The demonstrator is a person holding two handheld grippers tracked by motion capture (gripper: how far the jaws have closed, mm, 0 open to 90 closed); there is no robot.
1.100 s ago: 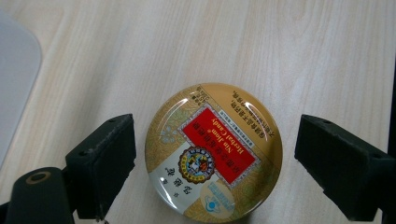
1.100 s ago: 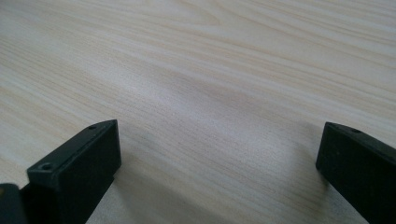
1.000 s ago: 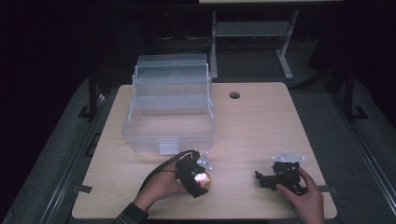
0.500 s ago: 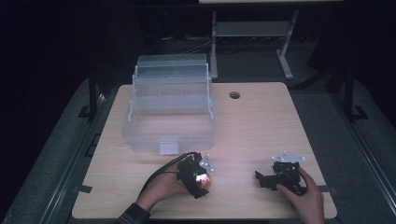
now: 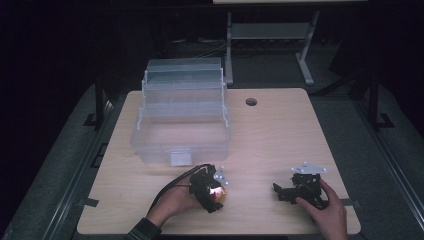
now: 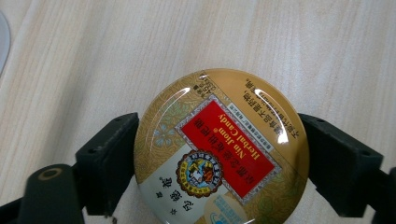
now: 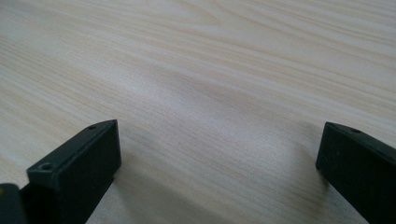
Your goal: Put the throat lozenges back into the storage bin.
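Note:
A round gold candy tin (image 6: pixel 219 149) with a red label lies flat on the wooden table (image 5: pixel 280 140), and the two black jaws of my left gripper (image 6: pixel 219 140) press against its sides. In the high view the left gripper (image 5: pixel 212 192) is near the table's front edge, left of centre, with the lit tin (image 5: pixel 221 196) in it. My right gripper (image 5: pixel 281 192) rests on the table at the front right with a hand on it. The right gripper (image 7: pixel 219 140) stands open, with bare wood between its jaws.
A clear plastic box (image 5: pixel 182 125) with stepped tiers stands open at the back left of the table, its latch facing the front. A cable hole (image 5: pixel 251 102) sits right of it. A metal stand (image 5: pixel 270 30) is behind the table on the dark floor.

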